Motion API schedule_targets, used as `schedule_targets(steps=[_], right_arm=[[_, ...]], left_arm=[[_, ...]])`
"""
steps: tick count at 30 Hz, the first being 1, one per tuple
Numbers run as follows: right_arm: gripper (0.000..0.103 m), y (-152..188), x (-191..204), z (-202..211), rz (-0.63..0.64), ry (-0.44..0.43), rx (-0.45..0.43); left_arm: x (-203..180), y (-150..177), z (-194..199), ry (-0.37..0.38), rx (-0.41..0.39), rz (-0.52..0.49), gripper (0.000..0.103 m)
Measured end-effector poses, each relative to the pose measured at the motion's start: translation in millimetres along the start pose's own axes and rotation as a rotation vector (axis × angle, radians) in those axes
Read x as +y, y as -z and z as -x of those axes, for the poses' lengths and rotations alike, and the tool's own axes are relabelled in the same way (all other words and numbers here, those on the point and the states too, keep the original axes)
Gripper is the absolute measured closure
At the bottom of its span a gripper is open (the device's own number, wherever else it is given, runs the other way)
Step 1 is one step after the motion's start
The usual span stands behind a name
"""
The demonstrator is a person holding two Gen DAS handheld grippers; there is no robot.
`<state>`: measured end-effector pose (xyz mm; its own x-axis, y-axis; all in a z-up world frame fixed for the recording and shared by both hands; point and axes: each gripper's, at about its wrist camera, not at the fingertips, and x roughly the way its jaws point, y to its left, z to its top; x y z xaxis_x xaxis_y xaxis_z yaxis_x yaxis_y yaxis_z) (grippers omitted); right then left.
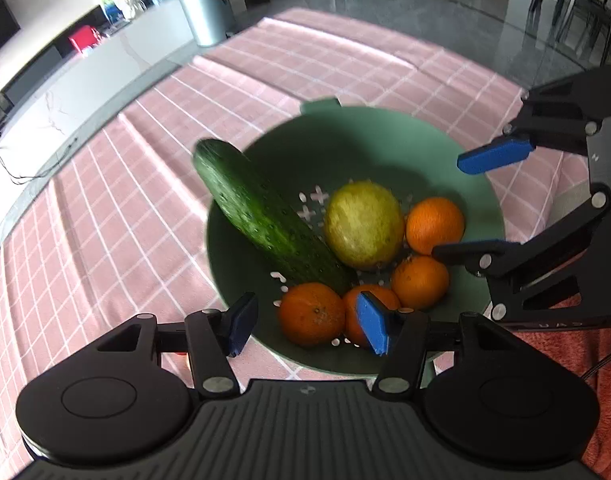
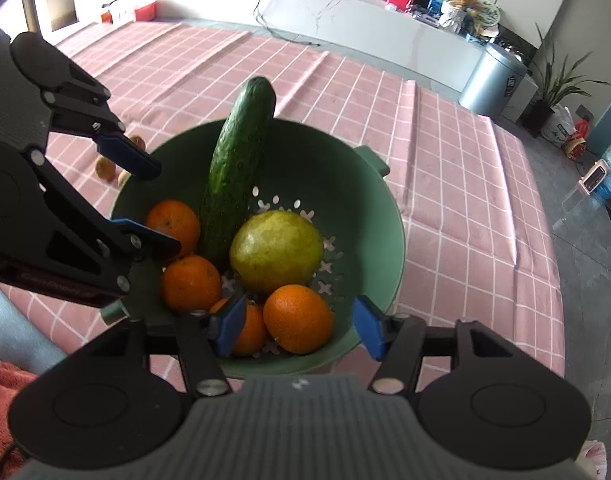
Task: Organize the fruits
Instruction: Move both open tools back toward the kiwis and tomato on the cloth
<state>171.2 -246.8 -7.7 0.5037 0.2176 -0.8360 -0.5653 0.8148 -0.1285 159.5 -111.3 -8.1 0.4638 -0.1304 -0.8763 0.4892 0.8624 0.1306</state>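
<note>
A: Pink checked cloth [image 2: 445,152], green colander [image 2: 337,168] on it?
B: Yes; cucumber [image 2: 235,168], pear [image 2: 276,251], oranges [image 2: 297,318] inside.
A: Grippers?
B: Left gripper [image 1: 309,326] and right gripper [image 2: 299,326] both gape empty above the near rim.

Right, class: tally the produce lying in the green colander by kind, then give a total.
Oranges: 4
Cucumber: 1
Yellow-green round fruit, perhaps a guava: 1
Total in the colander: 6
</note>
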Motion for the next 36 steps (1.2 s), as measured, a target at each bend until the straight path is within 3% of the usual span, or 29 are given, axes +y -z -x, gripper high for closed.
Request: schedule_targets(steps=[13, 20, 24, 30, 36], right_arm=[[0.041, 9.4, 11.4, 49.1, -0.342, -0.060, -0.203], [0.031, 10.4, 45.0, 61.1, -0.412, -0.120, -0.278], [0.031, 11.6, 72.2, 60.5, -0.408, -0.122, -0.298], [0.033, 20.0, 102.9, 46.5, -0.427, -0.048, -0.264], [0.044, 27.4, 123.3, 34.9, -0.444, 0.017, -0.259]], left_arm=[[22.6, 37.5, 75.3, -0.059, -0.225, 0.114, 0.036], [44.2, 61.8, 90.6, -0.074, -0.313, 0.201, 0.036], [58.1, 79.2, 90.5, -0.070, -0.302, 0.240, 0.036], [65.9, 106.4, 84.0, -0.116, -0.282, 0.261, 0.036], [73.3, 125.7, 72.9, -0.118, -0.270, 0.288, 0.036]])
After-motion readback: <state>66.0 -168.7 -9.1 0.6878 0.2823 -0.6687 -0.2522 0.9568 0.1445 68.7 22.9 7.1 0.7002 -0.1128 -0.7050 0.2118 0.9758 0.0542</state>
